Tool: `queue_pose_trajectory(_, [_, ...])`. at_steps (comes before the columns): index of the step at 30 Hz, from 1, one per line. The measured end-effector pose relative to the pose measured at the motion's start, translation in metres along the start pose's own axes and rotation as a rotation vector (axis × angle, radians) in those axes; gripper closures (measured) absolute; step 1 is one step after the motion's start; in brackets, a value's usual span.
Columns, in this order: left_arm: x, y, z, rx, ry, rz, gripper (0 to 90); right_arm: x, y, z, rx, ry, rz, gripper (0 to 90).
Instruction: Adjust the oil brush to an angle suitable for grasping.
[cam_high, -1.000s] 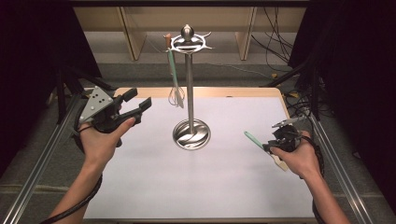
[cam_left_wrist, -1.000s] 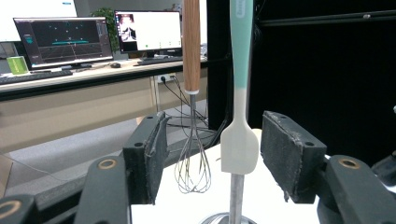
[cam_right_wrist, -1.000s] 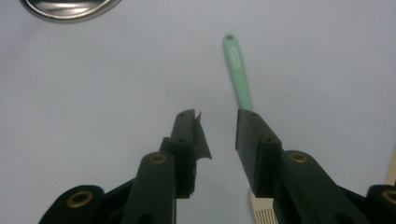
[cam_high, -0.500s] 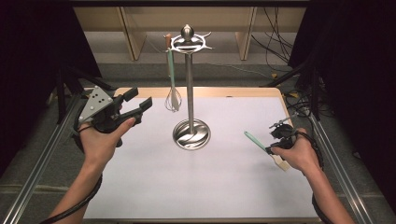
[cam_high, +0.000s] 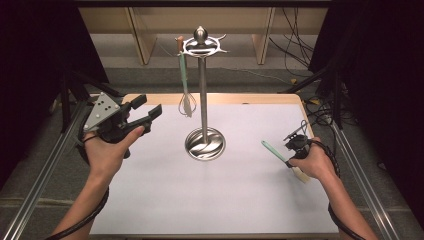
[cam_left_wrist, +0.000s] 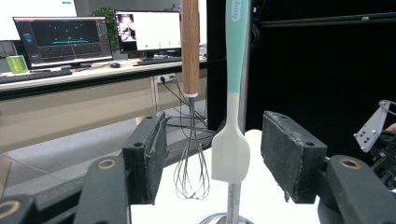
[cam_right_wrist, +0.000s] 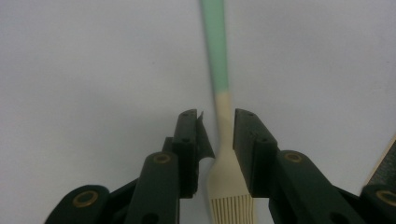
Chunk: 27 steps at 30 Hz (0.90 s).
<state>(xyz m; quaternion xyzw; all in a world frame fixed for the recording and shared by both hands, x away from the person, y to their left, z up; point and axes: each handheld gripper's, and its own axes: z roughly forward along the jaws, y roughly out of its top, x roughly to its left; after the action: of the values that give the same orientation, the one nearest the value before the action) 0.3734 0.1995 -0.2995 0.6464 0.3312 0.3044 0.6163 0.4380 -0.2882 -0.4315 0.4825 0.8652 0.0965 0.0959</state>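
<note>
Right gripper (cam_right_wrist: 217, 128), jaws just closing, straddles the pastry brush (cam_right_wrist: 224, 140) neck on the table (cam_high: 200, 200), not yet gripping.

The stand (cam_high: 202, 90) is showing as polished metal, its round base (cam_high: 205, 144) gleaming like a mirror. The whisk (cam_left_wrist: 191, 158) is hanging with thin, shiny wire loops under a warm, grained wooden handle. The spatula (cam_left_wrist: 231, 140) beside it is looking like smooth matt silicone, mint green above and cream at the blade. The basting brush (cam_right_wrist: 224, 140) is wearing the same matt mint and cream, its bristles finely ribbed. The table cover (cam_high: 200, 200) is lying as matt, pale paper-like sheet over a light wooden tabletop (cam_high: 235, 98). The left gripper (cam_left_wrist: 215, 154) is showing hard black plastic with brass-coloured rivets and rough, worn rubbery pads (cam_left_wrist: 289, 156).
</note>
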Motion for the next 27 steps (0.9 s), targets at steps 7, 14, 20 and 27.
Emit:
queue_pose_trajectory(7, [0.002, 0.002, 0.000, -0.008, 0.009, 0.017, 40.3, -0.005, 0.004, 0.012, 0.033, -0.005, 0.017, 71.2])
queue_pose_trajectory(14, [0.004, 0.001, 0.002, -0.011, -0.004, 0.034, 40.2, -0.009, 0.004, 0.020, 0.057, -0.001, 0.014, 71.2])
queue_pose_trajectory(20, [0.004, 0.000, 0.003, -0.006, -0.005, 0.032, 40.2, -0.007, 0.005, 0.021, 0.065, 0.007, 0.026, 74.3])
queue_pose_trajectory(27, [0.004, -0.002, 0.004, -0.002, -0.006, 0.031, 40.2, -0.005, 0.006, 0.021, 0.083, 0.034, 0.044, 80.9])
